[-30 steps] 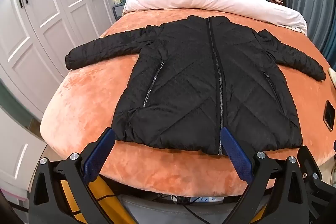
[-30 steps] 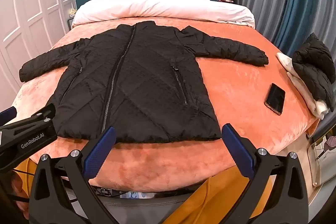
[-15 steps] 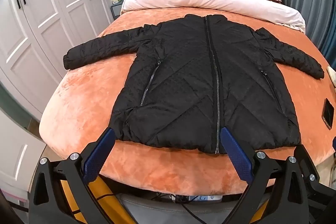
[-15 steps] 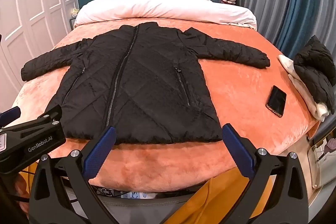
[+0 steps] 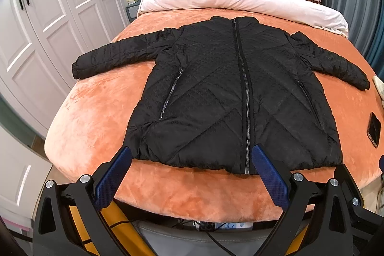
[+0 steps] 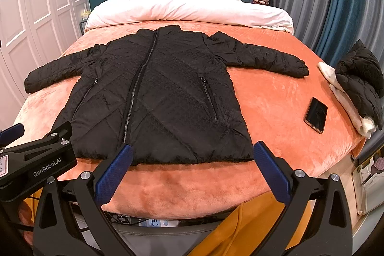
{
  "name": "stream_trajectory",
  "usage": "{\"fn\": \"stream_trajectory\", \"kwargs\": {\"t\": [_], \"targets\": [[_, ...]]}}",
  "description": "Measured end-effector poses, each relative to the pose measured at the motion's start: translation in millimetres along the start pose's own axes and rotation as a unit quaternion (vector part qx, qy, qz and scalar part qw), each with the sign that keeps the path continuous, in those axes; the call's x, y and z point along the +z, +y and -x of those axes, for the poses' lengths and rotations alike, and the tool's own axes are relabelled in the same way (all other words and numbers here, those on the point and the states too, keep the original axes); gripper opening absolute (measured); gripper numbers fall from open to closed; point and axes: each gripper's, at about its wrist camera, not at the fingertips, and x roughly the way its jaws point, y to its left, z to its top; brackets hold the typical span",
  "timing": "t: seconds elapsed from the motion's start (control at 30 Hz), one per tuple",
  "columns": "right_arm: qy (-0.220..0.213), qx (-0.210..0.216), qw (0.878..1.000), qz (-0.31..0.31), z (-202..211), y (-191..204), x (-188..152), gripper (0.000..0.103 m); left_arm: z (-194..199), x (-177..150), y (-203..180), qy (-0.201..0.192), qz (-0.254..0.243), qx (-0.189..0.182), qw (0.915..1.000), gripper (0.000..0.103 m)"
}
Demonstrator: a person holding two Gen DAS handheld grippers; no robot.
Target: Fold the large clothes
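Both sets of tongs, left (image 5: 192,174) and right (image 6: 192,172), hang spread wide and empty just short of the hem. One black quilted zip-up jacket (image 5: 235,97) lies flat on the orange plush bed cover (image 5: 96,116), collar toward the headboard, sleeves out sideways.

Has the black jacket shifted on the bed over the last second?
No. The black jacket lies spread flat as before, its sleeve cuff the same way off the phone; only the cameras drifted slightly.
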Motion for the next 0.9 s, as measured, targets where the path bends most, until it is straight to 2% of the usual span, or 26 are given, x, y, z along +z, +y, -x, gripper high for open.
{"fn": "stream_trajectory", "kwargs": {"t": [0.9], "targets": [[0.002, 0.001, 1.000, -0.001, 0.1, 0.1, 0.5, 0.098, 2.2, 0.8, 1.8, -0.002, 0.000, 0.002, 1.0000, 0.097]]}}
